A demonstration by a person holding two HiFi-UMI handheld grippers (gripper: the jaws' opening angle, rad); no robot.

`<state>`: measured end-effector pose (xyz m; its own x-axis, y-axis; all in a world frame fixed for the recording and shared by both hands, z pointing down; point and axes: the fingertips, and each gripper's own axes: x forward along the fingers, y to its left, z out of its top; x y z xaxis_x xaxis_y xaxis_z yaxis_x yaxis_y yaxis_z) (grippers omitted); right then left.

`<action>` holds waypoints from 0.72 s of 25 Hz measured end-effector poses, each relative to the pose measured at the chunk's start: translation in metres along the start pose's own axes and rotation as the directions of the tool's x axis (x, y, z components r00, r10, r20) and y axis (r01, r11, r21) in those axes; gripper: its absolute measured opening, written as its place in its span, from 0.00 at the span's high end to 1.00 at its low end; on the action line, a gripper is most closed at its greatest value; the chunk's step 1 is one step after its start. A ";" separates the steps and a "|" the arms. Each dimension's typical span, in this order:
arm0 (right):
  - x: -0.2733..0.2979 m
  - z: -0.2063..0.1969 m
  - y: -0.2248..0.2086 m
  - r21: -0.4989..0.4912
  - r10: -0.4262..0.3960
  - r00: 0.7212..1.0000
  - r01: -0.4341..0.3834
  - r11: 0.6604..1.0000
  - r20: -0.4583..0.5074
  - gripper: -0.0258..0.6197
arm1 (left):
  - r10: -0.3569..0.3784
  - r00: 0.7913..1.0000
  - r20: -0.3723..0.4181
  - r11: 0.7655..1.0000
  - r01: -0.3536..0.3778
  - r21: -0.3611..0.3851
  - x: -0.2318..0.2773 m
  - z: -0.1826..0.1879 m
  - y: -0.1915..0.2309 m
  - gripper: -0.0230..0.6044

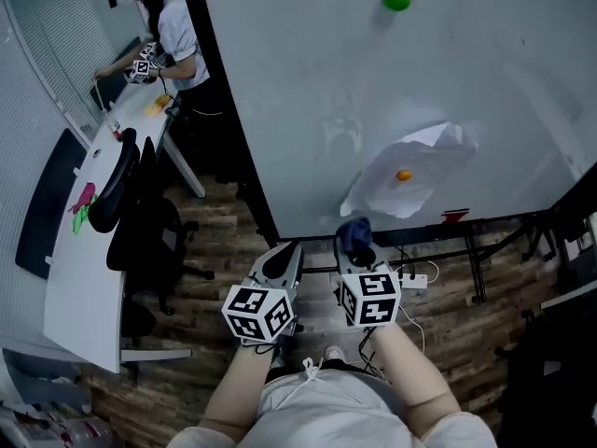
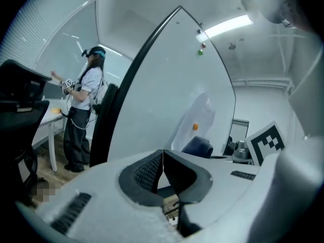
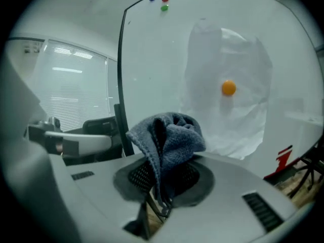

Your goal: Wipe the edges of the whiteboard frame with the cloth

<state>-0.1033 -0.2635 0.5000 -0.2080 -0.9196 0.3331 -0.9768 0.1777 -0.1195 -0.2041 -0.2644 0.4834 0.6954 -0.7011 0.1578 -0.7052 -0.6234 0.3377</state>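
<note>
Cloth (image 3: 167, 135): grey, bunched, clamped in my right gripper (image 3: 159, 181), facing the whiteboard (image 1: 373, 110). My left gripper (image 2: 162, 172): jaws pressed together, holding nothing.

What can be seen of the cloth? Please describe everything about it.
The cloth is dark blue-grey, with a soft, looped weave like a towel. It is crumpled into folds, not spread. The right gripper is shut on its lower part; the bunched top rises above the jaws and a thin edge hangs below. It is held before the whiteboard, near its lower edge; contact cannot be told.
</note>
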 end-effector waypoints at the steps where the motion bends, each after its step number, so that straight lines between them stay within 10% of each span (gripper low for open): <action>1: -0.005 0.008 -0.004 -0.013 0.005 1.000 -0.005 1.000 0.021 0.86 | 0.001 0.999 0.032 1.000 -0.001 0.026 0.001 0.012 -0.007 0.93; 7: -0.036 0.048 -0.027 -0.075 0.029 0.994 -0.022 0.997 0.104 0.86 | 0.010 0.986 0.164 0.981 -0.042 0.189 0.001 0.059 -0.047 0.93; 18: -0.072 0.087 -0.040 -0.125 0.075 0.972 -0.048 0.991 0.222 0.86 | 0.007 0.964 0.267 0.970 -0.071 0.231 -0.004 0.089 -0.089 0.93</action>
<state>-0.0446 -0.2350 0.3993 -0.2639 -0.9585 0.1077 -0.9645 0.2636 -0.0172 -0.1569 -0.2370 0.3701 0.6286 -0.7722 -0.0929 -0.7654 -0.6354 0.1020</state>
